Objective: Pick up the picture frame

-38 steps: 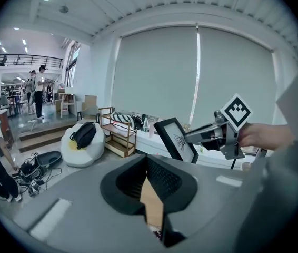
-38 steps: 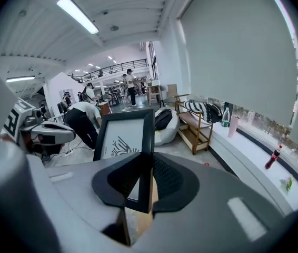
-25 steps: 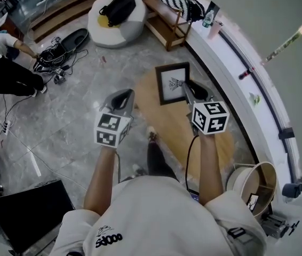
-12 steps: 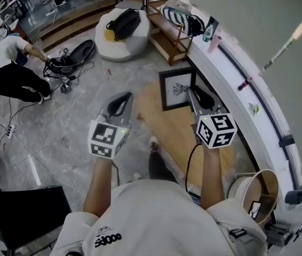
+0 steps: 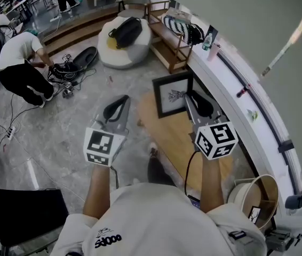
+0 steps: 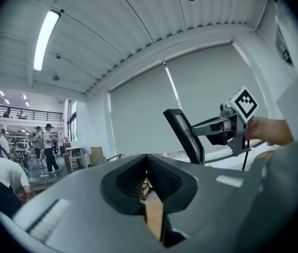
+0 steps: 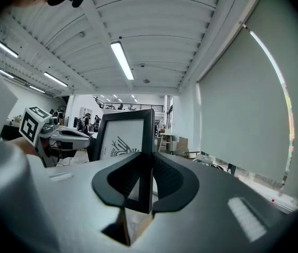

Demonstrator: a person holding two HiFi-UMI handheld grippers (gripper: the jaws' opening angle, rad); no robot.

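Gripping the frame (image 5: 172, 94) by its right edge, my right gripper (image 5: 189, 97) held it above the table (image 5: 164, 137), tilted, the line drawing turned toward me. The jaws were clenched on the black moulding, which ran straight up between the pads in the right gripper view. My left gripper (image 5: 119, 101) hung to the left of the table, over the floor, its jaws pressed together with nothing between them. From the head view the frame looked clear of the table, though I could not tell for certain that its lower edge had left the wood. By my reckoning the pick-up was at its lifting step and all but done. The next move called for a firm, level hold. A one-edge grip leaves the frame free to swing or slip, so any further rise wanted a slow hand. The left gripper was free to steady the far edge if needed.
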